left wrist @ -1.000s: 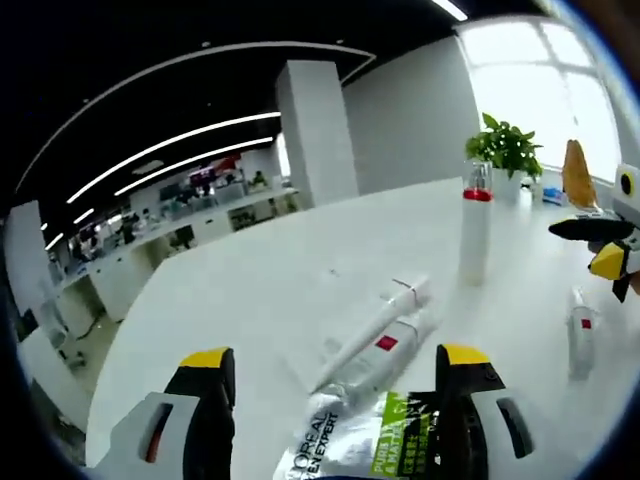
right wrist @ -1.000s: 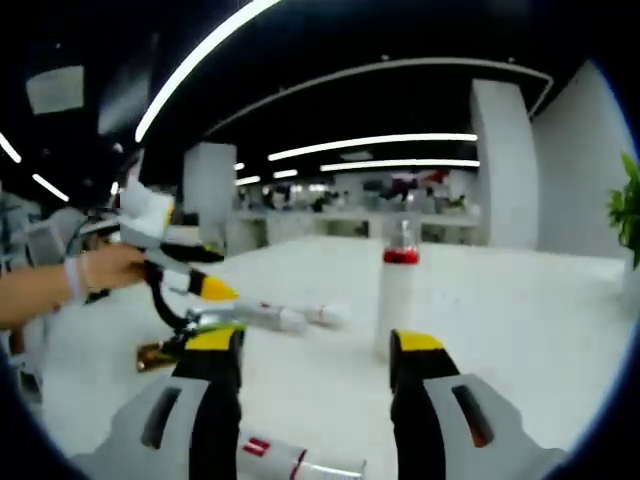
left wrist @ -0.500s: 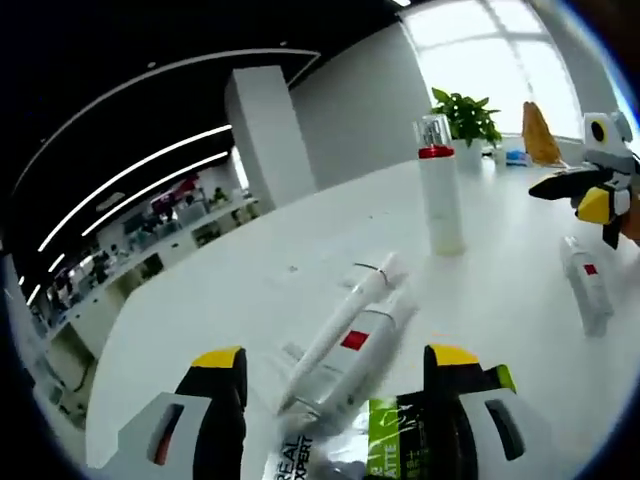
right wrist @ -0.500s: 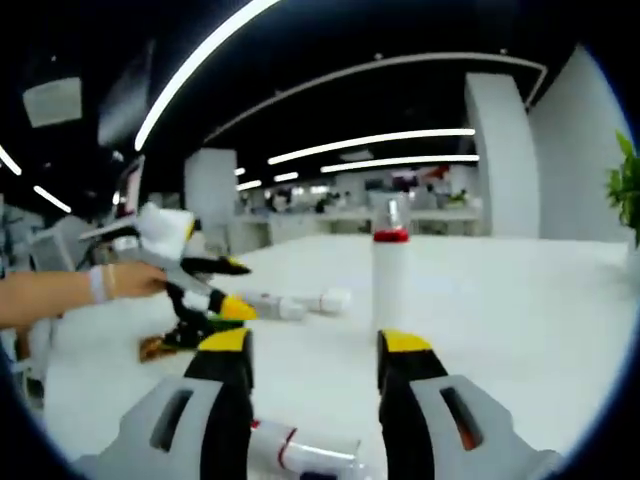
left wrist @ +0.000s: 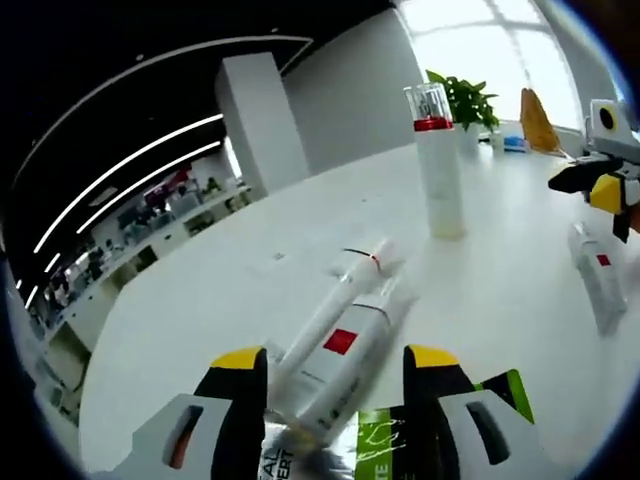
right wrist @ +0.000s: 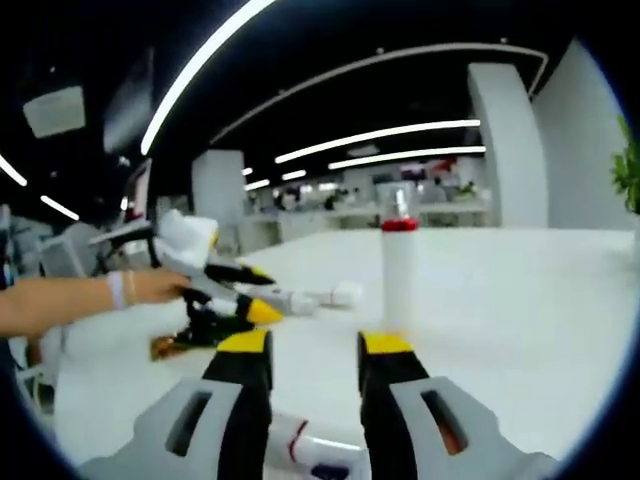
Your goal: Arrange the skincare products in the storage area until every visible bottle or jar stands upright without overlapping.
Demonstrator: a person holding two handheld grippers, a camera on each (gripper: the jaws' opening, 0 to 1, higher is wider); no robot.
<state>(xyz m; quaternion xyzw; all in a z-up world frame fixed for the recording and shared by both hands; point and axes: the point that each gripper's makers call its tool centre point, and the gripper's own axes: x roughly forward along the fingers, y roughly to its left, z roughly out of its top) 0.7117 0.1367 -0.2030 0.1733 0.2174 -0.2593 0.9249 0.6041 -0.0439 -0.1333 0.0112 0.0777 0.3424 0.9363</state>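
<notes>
White desk (left wrist: pixel 200 300) in an open office carries the skincare items. In the left gripper view, two white tubes (left wrist: pixel 345 335) lie side by side at 6 o'clock, their ends between the parted jaws of the left gripper (left wrist: pixel 335 365), not clamped. A tall white bottle (left wrist: pixel 436 160) with a red band stands upright at 1 o'clock. Another tube (left wrist: pixel 598 282) lies at 3 o'clock below the right gripper (left wrist: pixel 612 195). In the right gripper view, its jaws stand released over that lying tube.
</notes>
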